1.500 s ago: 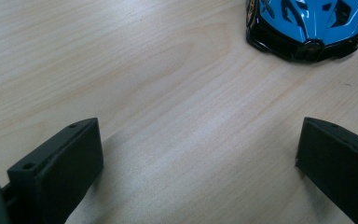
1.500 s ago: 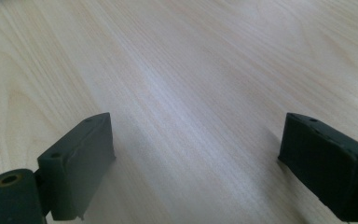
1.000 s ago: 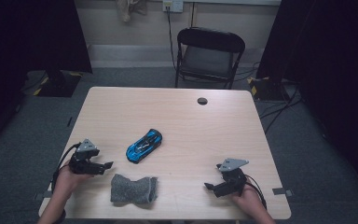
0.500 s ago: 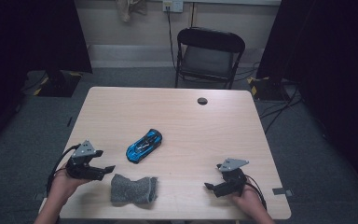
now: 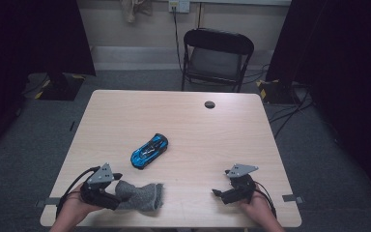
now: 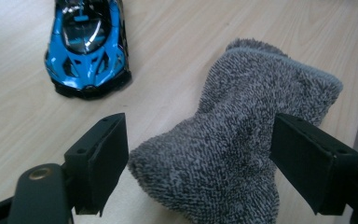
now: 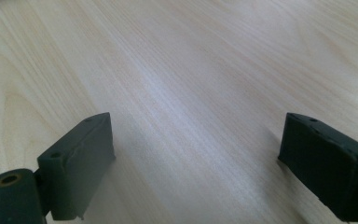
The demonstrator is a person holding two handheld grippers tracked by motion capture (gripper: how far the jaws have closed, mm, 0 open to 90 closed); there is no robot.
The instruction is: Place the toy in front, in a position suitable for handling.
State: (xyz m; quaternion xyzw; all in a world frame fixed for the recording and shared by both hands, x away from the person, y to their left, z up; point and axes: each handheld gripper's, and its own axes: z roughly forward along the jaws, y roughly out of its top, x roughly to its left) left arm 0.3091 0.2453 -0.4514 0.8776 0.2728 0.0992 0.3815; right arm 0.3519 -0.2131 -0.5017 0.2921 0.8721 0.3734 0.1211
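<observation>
A grey terry cloth [image 5: 144, 196] lies crumpled near the front edge of the wooden table [image 5: 183, 121], left of centre. My left gripper [image 5: 118, 191] is at the cloth's left end. In the left gripper view its jaws [image 6: 198, 163] stand open on either side of the near end of the cloth [image 6: 242, 135], and the pads do not squeeze it. A blue and black toy car [image 5: 149, 151] sits just beyond the cloth, also seen as the car [image 6: 86, 42] ahead of the left jaw. My right gripper [image 5: 218, 193] rests near the front right, open over bare wood [image 7: 196, 154].
A small black round cap [image 5: 209, 104] sits in the table near its far edge. A black folding chair [image 5: 216, 58] stands behind the table. Dark curtains hang at both sides. The table's front edge lies close under both hands.
My left gripper has moved right and toward the front edge, up to the cloth, whose end now sits between its jaws. The right gripper, car and cloth have stayed put.
</observation>
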